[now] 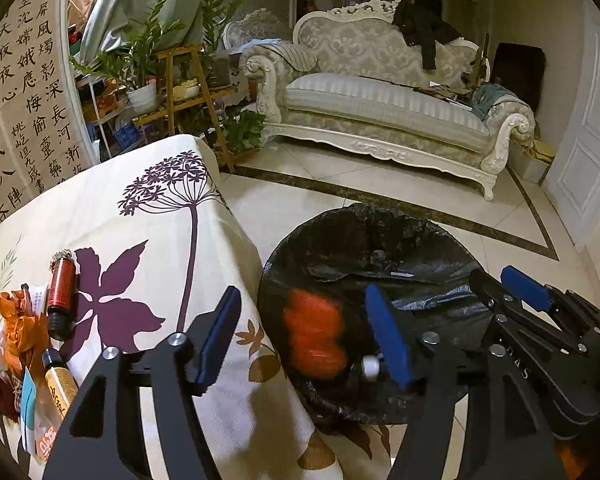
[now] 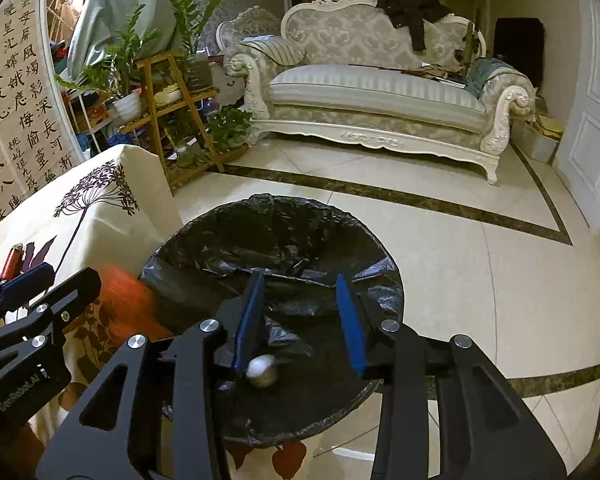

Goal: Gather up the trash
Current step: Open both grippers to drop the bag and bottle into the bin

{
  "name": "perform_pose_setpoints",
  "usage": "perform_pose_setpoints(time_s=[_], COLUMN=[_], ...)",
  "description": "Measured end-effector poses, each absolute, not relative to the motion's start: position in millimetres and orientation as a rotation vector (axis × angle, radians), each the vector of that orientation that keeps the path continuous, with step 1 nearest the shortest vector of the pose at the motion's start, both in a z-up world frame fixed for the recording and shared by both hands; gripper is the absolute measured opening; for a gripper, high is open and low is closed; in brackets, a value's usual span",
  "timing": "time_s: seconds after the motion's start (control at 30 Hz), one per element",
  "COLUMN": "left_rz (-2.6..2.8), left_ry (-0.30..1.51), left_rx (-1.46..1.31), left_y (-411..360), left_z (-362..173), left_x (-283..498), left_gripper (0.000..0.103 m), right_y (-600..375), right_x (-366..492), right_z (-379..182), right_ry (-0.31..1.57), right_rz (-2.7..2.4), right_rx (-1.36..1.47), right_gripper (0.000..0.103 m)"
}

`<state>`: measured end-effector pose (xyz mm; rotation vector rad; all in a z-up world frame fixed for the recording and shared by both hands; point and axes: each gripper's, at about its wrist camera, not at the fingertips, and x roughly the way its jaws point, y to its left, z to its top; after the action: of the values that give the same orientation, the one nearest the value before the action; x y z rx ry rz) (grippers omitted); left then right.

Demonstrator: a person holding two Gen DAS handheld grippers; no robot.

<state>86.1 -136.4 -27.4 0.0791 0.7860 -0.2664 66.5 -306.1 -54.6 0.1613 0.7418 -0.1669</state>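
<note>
Two grippers hang over one black-lined bin [image 2: 272,280] beside the cloth-covered table [image 1: 148,216]. The left gripper [image 1: 304,332] points steeply down with its jaws wide, and one blurred orange wad [image 1: 314,334] is loose between them, over the bin's near rim. The right gripper [image 2: 300,320] tilts likewise, its jaws moderately apart, with one small whitish ball [image 2: 262,370], perhaps crumpled paper, free by its left pad. On the table lie two small bottles [image 1: 62,300], long axes running toward the camera, beside one heap of wrappers [image 1: 16,320].
</note>
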Motion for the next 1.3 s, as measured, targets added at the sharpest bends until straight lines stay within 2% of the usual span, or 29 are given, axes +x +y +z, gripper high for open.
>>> perform_pose_setpoints(time_s=[0.1, 0.27, 0.33, 0.53, 1.3], left_rz=[-0.266, -0.248, -0.236, -0.194, 0.09], left_ry=[0.789, 0.773, 0.766, 0.767, 0.75], left_rx=[0.072, 0.06, 0.057, 0.033, -0.027], left_y=[-135.4, -129.0, -123.4, -100.9, 42.1], left_z=[-27.2, -20.5, -17.7, -11.9, -6.4], left_x=[86.1, 83.4, 81.8, 75.1, 19.8], left_gripper=[0.066, 0.074, 0.075, 0.076, 0.076], right_y=[-306.7, -305.5, -304.6, -295.4, -171.9], right_x=[65.4, 59.8, 58.0, 49.6, 32.5], right_z=[-54.0, -50.3, -48.6, -41.6, -23.2], right_ry=[0.74, 0.727, 0.723, 0.712, 0.73], right_rz=[-0.171, -0.181, -0.187, -0.173, 0.065], right_rx=[0.16, 0.158, 0.16, 0.17, 0.081], right_gripper=[0.04, 0.047, 0.055, 0.066, 0.068])
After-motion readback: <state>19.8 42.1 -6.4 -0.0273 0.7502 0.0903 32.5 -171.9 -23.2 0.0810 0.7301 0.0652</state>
